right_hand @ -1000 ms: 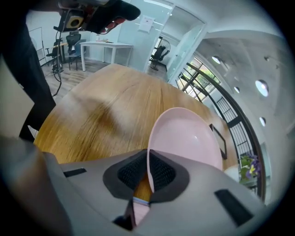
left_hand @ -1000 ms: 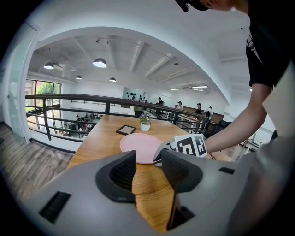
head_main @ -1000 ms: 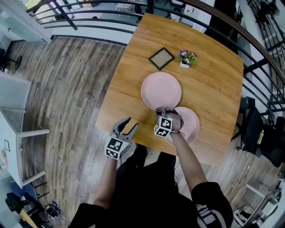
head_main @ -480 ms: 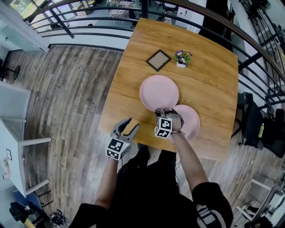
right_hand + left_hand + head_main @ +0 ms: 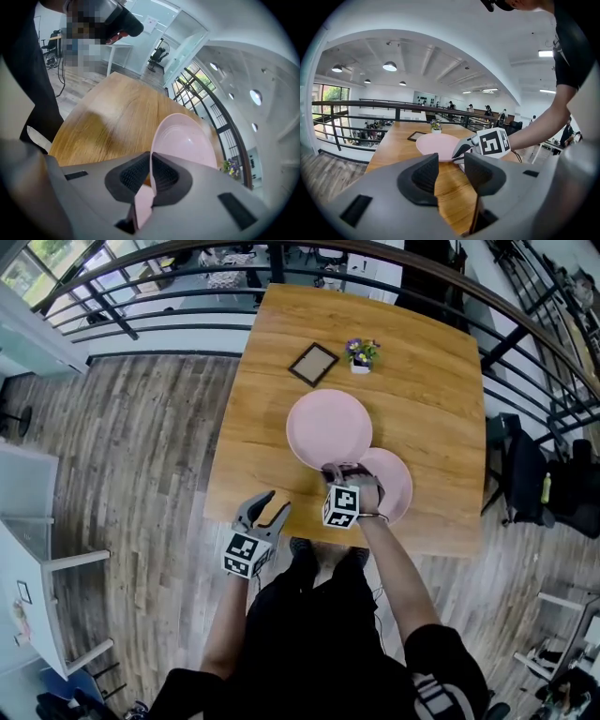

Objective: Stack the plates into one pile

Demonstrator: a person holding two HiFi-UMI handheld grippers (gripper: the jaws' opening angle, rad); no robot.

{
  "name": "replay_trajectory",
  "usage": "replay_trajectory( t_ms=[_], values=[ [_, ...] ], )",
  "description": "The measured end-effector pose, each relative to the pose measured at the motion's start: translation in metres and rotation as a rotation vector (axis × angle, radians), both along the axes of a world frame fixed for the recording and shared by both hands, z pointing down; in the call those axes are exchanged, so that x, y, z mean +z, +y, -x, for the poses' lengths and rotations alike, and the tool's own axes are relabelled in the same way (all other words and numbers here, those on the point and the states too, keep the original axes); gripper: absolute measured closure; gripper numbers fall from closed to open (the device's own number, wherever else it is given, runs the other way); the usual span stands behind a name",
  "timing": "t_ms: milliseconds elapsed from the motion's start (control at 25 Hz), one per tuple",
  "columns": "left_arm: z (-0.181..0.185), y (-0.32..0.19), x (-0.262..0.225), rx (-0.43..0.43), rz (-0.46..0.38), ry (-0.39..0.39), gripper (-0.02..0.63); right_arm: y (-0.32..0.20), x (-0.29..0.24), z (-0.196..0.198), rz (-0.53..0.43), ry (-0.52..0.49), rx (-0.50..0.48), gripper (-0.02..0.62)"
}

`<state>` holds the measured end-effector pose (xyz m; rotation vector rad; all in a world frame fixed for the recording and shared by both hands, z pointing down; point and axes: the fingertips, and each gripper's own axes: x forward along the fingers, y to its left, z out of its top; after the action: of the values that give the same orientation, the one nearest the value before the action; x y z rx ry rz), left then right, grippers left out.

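Two pink plates are on the wooden table (image 5: 431, 362). My right gripper (image 5: 339, 471) is shut on the near rim of the left plate (image 5: 328, 426), which hangs tilted a little above the tabletop. Its pale disc (image 5: 187, 140) stretches away from the pinching jaws in the right gripper view. The second plate (image 5: 392, 486) lies flat to the right, its left edge partly hidden under the held plate and the gripper. My left gripper (image 5: 262, 512) hovers open and empty off the table's front left edge. From there I see the raised plate (image 5: 438, 144) and the right gripper (image 5: 461, 149).
A small dark picture frame (image 5: 313, 364) and a little pot of purple flowers (image 5: 361, 352) stand at the table's far side. A black railing (image 5: 169, 334) runs behind the table. Wood-plank floor lies to the left.
The right gripper has risen with the left plate in it, and the plate's near edge now overlaps the right plate. The left gripper has stayed about where it was.
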<state>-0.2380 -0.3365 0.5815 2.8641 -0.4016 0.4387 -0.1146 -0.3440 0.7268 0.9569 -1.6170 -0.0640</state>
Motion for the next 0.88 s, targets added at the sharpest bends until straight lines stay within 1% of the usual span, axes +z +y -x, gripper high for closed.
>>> replay_trajectory(
  t_ms=[480, 760, 880],
  values=[
    [-0.019, 0.026, -0.009, 0.031, -0.021, 0.002, 0.422, 0.042, -0.01, -0.03, -0.026, -0.013, 0.084, 0.572],
    [-0.04, 0.051, -0.017, 0.041, -0.02, -0.004, 0.422, 0.08, -0.008, -0.046, -0.025, -0.015, 0.099, 0.572],
    [-0.046, 0.063, -0.024, 0.04, -0.029, 0.009, 0.422, 0.096, -0.01, -0.049, -0.02, -0.013, 0.097, 0.571]
  ],
)
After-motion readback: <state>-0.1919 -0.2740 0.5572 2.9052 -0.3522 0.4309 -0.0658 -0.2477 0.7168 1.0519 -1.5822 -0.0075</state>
